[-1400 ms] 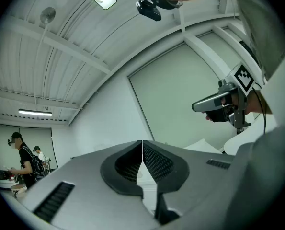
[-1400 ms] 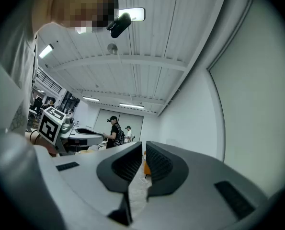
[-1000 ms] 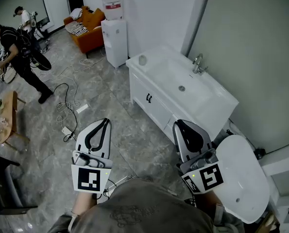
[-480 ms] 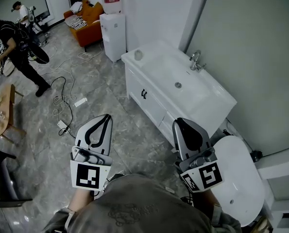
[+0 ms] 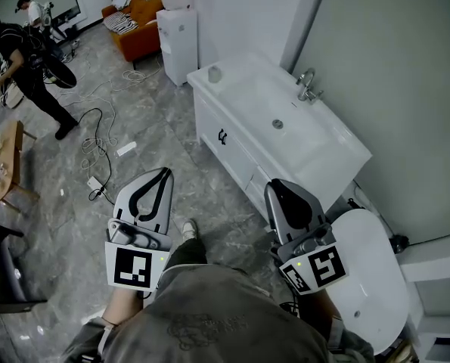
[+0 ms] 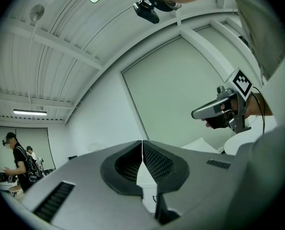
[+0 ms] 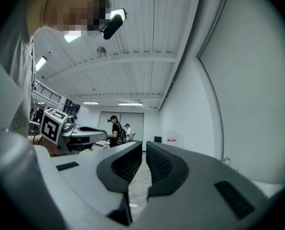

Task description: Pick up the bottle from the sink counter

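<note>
The fingers (image 6: 157, 163) of the left gripper (image 6: 142, 146) are pressed together tip to tip with nothing between them. Those of the right gripper (image 7: 143, 146) are likewise clenched and empty, with only a thin sliver of floor showing between their ribbed pads. In the head view both grippers are held low in front of the person's body, side by side and well apart, above the grey marbled floor (image 5: 156, 146) and pointing toward the white vanity cabinet (image 5: 228, 153). The bottle (image 5: 215, 73), small and pale, stands upright on the far left corner of the sink counter (image 5: 338, 148), to the left of the basin (image 5: 270, 112) and well apart from both grippers. The chrome faucet (image 5: 308, 88) rises at the back edge of the counter against the wall. A white toilet (image 5: 372, 267) with its lid down sits just to the right of the right gripper. Beyond the vanity stand a white water dispenser (image 5: 178, 32) and an orange sofa (image 5: 134, 23). Loose cables (image 5: 96, 138) trail across the floor, and a person in dark clothes (image 5: 24, 63) stands at the far left.
</note>
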A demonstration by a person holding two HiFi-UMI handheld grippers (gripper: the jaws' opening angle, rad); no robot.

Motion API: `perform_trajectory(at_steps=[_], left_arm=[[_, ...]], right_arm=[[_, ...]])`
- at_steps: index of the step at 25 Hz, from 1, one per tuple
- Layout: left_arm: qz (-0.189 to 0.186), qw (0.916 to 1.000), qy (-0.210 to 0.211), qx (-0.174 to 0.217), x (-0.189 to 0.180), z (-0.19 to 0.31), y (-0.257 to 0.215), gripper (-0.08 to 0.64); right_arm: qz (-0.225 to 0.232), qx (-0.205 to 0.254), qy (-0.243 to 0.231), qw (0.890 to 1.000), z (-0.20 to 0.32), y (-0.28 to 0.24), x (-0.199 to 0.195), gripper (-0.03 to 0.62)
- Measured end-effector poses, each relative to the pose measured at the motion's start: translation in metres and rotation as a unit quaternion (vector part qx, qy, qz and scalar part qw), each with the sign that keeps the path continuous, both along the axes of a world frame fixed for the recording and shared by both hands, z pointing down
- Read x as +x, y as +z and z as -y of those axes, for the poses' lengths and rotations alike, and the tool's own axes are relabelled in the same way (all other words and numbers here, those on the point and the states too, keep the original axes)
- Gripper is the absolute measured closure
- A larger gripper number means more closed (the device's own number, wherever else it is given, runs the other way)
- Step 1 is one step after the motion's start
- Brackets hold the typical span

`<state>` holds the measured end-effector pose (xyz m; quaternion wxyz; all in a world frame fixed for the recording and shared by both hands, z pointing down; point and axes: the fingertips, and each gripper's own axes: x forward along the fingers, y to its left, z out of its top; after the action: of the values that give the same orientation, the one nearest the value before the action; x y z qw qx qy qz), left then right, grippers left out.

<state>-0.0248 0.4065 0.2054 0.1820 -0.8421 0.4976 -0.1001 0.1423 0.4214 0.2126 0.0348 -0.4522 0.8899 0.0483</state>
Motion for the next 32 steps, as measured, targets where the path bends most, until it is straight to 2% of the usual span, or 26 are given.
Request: perform_trajectory(at_steps=[14,20,27,32], left_arm=[[0.001,1.0000,-0.001,0.006,-0.009,0.053,0.032,0.541],[-0.018,0.9997,0.001,-0.015,-0.028,0.102,0.041,0.541],[-0.003,0.9996,0.021,-0.021,-0.033,0.165,0.053,0.541],[-0.017,0.9987,0.017,-0.044,-0.049,0.217,0.062,0.541]], right_arm=[[-0.012,0.002,-0.011,1.000,0.052,0.031,-0.021,0.549],[-0.016,0.000,-0.009,1.000,0.103,0.031,-0.039,0.549],[-0.019,-0.014,-0.010,1.000,0.170,0.039,-0.060,0.549],[-0.022,-0.038,-0.008,0.999,0.223,0.053,-0.073,0.549]])
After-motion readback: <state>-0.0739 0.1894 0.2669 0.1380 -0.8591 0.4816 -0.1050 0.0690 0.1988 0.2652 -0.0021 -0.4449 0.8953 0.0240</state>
